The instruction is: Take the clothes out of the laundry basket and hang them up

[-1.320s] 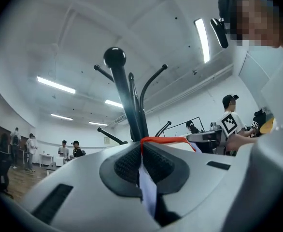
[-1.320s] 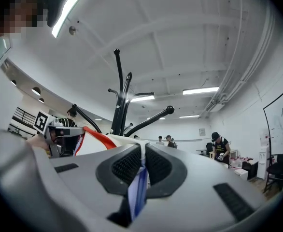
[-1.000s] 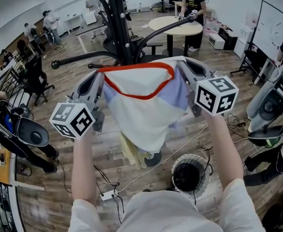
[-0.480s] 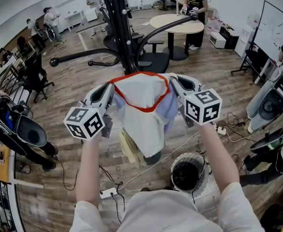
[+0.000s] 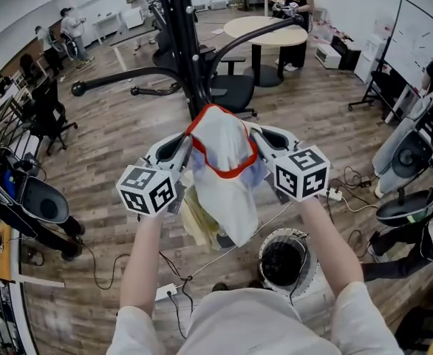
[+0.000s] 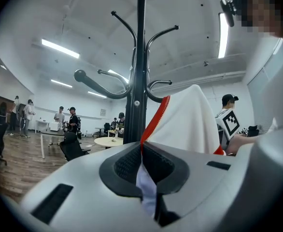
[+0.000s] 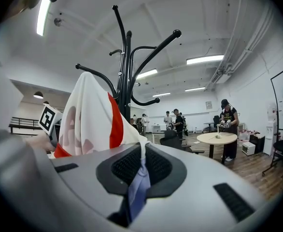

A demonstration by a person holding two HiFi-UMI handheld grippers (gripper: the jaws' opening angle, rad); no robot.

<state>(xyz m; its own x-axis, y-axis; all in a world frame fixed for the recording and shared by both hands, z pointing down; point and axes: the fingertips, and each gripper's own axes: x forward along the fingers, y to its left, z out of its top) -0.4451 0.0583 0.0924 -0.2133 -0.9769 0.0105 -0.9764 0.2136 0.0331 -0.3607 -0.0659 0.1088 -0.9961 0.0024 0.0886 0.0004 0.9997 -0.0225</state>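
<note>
Both held level, left gripper [image 5: 188,143] and right gripper [image 5: 253,134] pinching shirt [image 5: 222,165]

shirt [image 5: 221,157] btw L gripper [image 5: 188,142] & R gripper [image 5: 253,134] | coat rack [image 5: 184,50] behind | basket [image 5: 284,237] on floor, below-R

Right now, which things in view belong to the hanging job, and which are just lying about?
Job in hand: white red-trimmed garment, pinched by the left gripper and the right gripper; black coat rack; mesh laundry basket.

Lying about: round table; office chair; whiteboard; power strip on the floor.
</note>
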